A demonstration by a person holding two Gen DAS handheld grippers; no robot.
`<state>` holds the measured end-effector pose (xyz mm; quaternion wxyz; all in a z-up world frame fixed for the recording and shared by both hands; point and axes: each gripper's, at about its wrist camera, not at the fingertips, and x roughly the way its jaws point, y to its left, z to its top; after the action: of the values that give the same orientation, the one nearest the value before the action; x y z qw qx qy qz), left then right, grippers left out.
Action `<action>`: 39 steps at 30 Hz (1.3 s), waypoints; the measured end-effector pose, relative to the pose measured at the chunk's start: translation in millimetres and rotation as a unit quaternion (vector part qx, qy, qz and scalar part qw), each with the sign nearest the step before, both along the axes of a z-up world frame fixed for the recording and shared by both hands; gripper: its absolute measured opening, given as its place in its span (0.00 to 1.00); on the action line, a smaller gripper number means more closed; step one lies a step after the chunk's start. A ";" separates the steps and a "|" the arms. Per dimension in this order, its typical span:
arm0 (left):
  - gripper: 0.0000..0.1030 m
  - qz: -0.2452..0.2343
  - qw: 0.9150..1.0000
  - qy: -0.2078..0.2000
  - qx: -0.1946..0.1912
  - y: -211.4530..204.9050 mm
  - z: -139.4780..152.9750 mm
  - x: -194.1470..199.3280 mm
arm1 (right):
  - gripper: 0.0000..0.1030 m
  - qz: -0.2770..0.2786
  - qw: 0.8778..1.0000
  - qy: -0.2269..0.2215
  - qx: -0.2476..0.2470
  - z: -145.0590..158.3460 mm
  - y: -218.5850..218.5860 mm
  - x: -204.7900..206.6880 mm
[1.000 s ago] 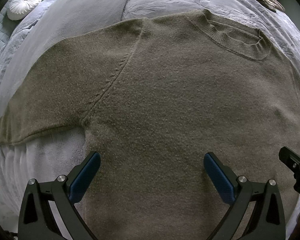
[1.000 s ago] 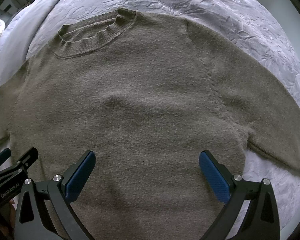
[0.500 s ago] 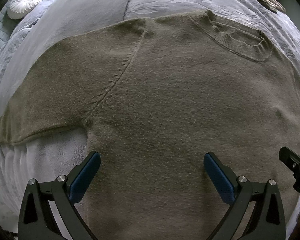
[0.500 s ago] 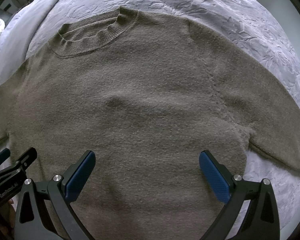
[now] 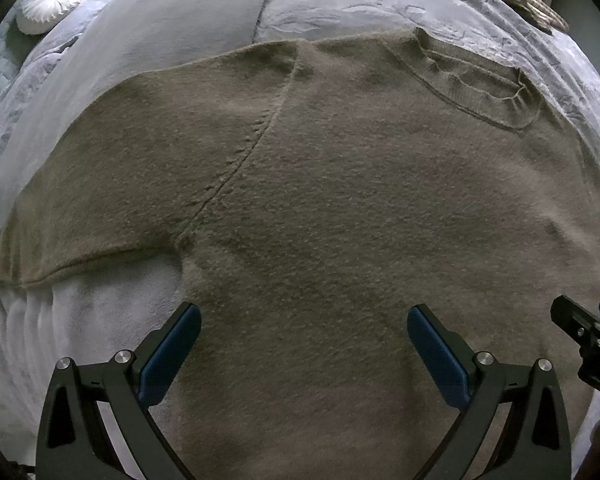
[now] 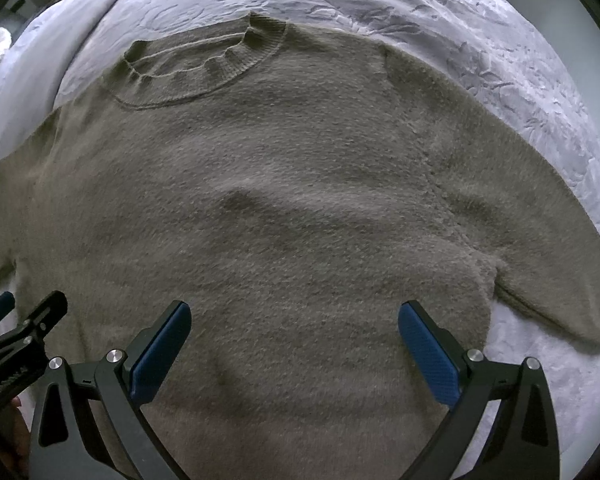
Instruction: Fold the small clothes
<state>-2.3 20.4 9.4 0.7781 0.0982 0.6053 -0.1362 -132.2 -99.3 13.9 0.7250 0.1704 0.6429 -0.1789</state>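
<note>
Left wrist view: one olive knit sweater (image 5: 340, 220) flat on the bed (image 5: 172, 28), neckline far side, two short sleeves out sideways. Left gripper (image 5: 304, 344) fingers spread wide over the lower body, nothing pinched. Right gripper (image 6: 294, 340) same, spread, empty. One round white cushion (image 5: 54, 2) far left.

Dim, soft, even light — no glare (faint shadows only) — sharp centre, strong fisheye bending at edges.

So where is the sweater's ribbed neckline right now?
The ribbed neckline of the olive-brown knit sweater lies at the far edge, upper right in the left wrist view and upper left in the right wrist view, against the pale grey quilted bedspread.
</note>
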 end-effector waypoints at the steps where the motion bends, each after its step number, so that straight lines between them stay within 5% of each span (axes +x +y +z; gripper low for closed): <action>1: 1.00 0.001 1.000 -0.002 -0.005 2.4 1.1 -0.5 | 1.00 0.001 1.000 0.001 -0.001 0.2 3.3 2.2; 14: 1.00 0.025 1.000 0.009 0.016 56.9 5.2 6.9 | 1.00 0.013 1.000 -0.004 0.000 0.9 24.8 20.1; 24: 1.00 0.104 0.994 -0.002 -0.045 175.6 12.6 31.8 | 1.00 0.041 0.993 -0.067 0.092 9.1 68.7 37.3; 30: 1.00 0.170 0.982 -0.037 -0.074 284.1 23.0 39.5 | 1.00 0.092 0.983 -0.061 0.144 8.3 114.1 53.0; 33: 1.00 0.224 0.969 -0.050 -0.087 351.4 20.6 38.1 | 1.00 0.117 0.981 -0.057 0.141 10.5 140.1 57.6; 39: 1.00 0.308 0.942 0.002 -0.135 381.1 -29.4 70.4 | 1.00 0.143 0.980 -0.046 0.134 12.9 170.8 71.5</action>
<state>68.1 401.5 -20.0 0.7868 -0.1995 0.5833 0.0299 -60.7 71.5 26.8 0.7425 0.1800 0.6448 0.0225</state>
